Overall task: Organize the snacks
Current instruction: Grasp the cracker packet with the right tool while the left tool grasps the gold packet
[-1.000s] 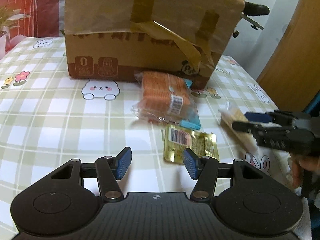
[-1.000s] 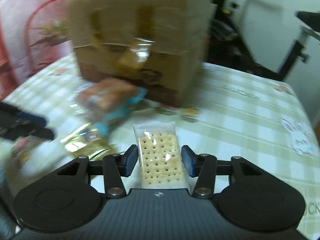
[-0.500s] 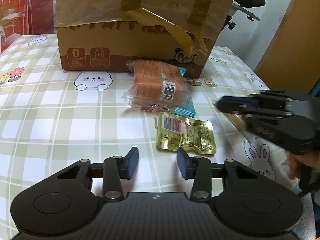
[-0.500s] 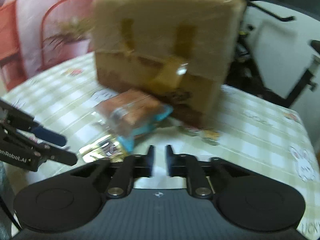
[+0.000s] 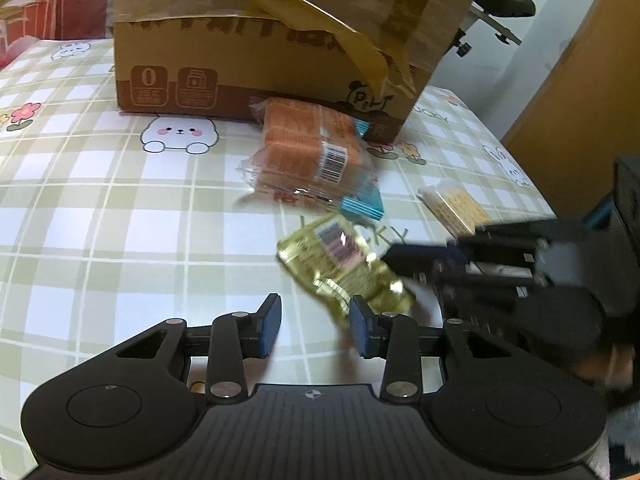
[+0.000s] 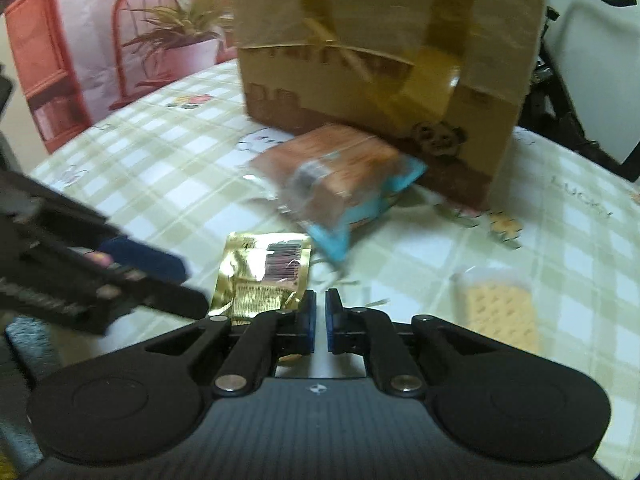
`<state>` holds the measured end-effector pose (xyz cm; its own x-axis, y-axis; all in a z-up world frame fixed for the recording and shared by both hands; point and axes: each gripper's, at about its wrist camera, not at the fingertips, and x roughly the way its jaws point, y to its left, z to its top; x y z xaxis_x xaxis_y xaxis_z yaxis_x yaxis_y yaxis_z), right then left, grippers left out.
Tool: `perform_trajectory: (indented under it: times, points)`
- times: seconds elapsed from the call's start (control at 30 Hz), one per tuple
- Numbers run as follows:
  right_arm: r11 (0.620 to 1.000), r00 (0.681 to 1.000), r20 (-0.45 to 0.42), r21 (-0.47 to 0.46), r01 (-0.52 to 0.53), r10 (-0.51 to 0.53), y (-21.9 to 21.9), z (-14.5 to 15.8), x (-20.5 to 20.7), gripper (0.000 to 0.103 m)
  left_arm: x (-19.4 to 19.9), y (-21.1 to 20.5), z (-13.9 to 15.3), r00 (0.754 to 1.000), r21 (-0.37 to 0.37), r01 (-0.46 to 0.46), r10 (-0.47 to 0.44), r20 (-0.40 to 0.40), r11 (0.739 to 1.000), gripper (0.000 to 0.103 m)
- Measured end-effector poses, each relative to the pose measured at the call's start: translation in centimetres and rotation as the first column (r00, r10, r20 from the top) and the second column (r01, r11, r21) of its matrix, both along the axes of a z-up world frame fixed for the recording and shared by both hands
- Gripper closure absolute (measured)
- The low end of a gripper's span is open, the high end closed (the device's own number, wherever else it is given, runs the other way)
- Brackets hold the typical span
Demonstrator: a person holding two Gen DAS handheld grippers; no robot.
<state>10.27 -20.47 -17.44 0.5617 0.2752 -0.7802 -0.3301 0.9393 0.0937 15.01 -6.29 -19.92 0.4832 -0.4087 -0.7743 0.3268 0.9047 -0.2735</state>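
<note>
Nudging: gold packet [image 5: 344, 268] ahead of right claw [image 6: 320, 320], clenched empty.
Left claw [image 5: 314, 330]: narrowing, empty; packet corner at its tips.

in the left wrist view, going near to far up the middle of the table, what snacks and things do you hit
gold foil packet → orange snack pack in clear wrap → cardboard box

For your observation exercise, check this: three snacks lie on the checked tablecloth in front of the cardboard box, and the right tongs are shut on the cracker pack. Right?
Not quite. The right tongs are shut on nothing; in the right wrist view the cracker pack lies free on the tablecloth beside them. The rest stands.
</note>
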Motion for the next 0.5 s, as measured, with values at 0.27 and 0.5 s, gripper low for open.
perform_trajectory:
  times: [0.27, 0.5]
  points:
    - [0.995, 1.0, 0.007, 0.101, -0.016, 0.015, 1.5, 0.5, -1.5, 0.096, 0.1, 0.7, 0.3, 0.999, 0.031, -0.043, 0.043, 0.011, 0.999, 0.049]
    - [0.981, 0.978, 0.099, 0.076, 0.179, -0.186, -2.5, 2.0, -2.2, 0.093, -0.6, -1.1, 0.8, 0.997, 0.08, 0.025, -0.031, 0.072, 0.996, 0.033]
